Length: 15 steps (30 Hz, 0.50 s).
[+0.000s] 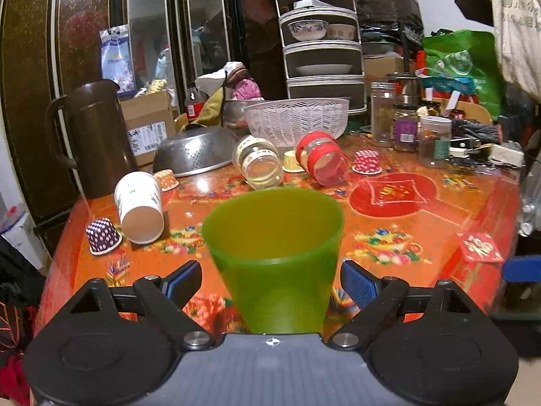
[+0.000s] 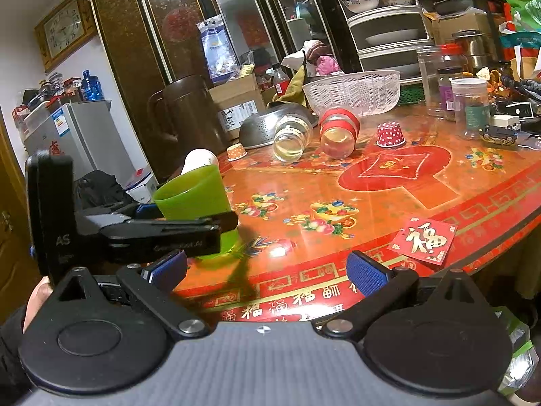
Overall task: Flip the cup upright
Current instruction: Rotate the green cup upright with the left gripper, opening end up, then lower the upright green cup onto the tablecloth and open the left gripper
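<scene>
Orange floral table [image 1: 389,209] is carrying clutter. Left claw [image 1: 270,284] is sitting wide open around the upright green cup [image 1: 274,247], blue pads [image 1: 358,286] not touching it. Right claw [image 2: 267,270] is hanging open, holding nothing. 2 glass jars [image 1: 260,164] and 1 white paper cup [image 1: 140,206] are lying sideways, all seeming empty.

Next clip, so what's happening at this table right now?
A person with two handheld grippers is working on a green plastic cup. It stands upright, mouth up, on the red patterned tablecloth. The left gripper is open with a finger on each side of the cup, not clamping it. The right gripper is open, holding nothing, near the table edge. A white paper cup and two glass jars lie tipped over farther back.
</scene>
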Available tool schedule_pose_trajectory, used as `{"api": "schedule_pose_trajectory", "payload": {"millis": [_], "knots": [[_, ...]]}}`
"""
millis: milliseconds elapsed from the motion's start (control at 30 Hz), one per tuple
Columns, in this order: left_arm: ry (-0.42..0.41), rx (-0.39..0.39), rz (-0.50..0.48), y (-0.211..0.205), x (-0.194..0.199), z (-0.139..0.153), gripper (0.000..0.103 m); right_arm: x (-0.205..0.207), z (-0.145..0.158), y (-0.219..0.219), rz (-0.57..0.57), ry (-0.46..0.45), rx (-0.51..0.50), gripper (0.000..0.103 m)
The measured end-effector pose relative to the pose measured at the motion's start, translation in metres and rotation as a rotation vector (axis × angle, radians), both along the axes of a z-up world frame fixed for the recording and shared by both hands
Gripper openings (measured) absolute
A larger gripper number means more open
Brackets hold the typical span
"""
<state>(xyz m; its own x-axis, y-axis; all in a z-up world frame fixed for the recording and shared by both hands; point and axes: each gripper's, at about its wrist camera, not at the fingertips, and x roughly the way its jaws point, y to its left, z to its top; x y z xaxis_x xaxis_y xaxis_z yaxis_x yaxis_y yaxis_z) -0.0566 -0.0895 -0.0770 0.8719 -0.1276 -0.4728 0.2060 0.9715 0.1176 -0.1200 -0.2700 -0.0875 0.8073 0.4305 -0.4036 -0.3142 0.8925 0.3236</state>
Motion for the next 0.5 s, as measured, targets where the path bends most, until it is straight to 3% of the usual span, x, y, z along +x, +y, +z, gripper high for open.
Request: {"api": "schedule_pose_trajectory", "payload": {"millis": [233, 333, 367, 500], "knots": [[0.021, 0.012, 0.019, 0.03, -0.025, -0.005, 0.092, 0.002, 0.004, 0.014, 0.012, -0.036, -0.06, 0.102], [-0.009, -0.03, 0.045, 0.054, -0.04, -0.001, 0.093, 0.003, 0.005, 0.023, 0.014, -0.06, -0.099, 0.102], [-0.028, -0.037, 0.07, 0.062, -0.045, 0.001, 0.098, 0.003, 0.006, 0.025, 0.018, -0.073, -0.106, 0.102], [-0.057, -0.164, 0.095, 0.098, -0.061, 0.017, 0.101, 0.0, 0.011, 0.032, 0.026, -0.125, -0.083, 0.102]]}}
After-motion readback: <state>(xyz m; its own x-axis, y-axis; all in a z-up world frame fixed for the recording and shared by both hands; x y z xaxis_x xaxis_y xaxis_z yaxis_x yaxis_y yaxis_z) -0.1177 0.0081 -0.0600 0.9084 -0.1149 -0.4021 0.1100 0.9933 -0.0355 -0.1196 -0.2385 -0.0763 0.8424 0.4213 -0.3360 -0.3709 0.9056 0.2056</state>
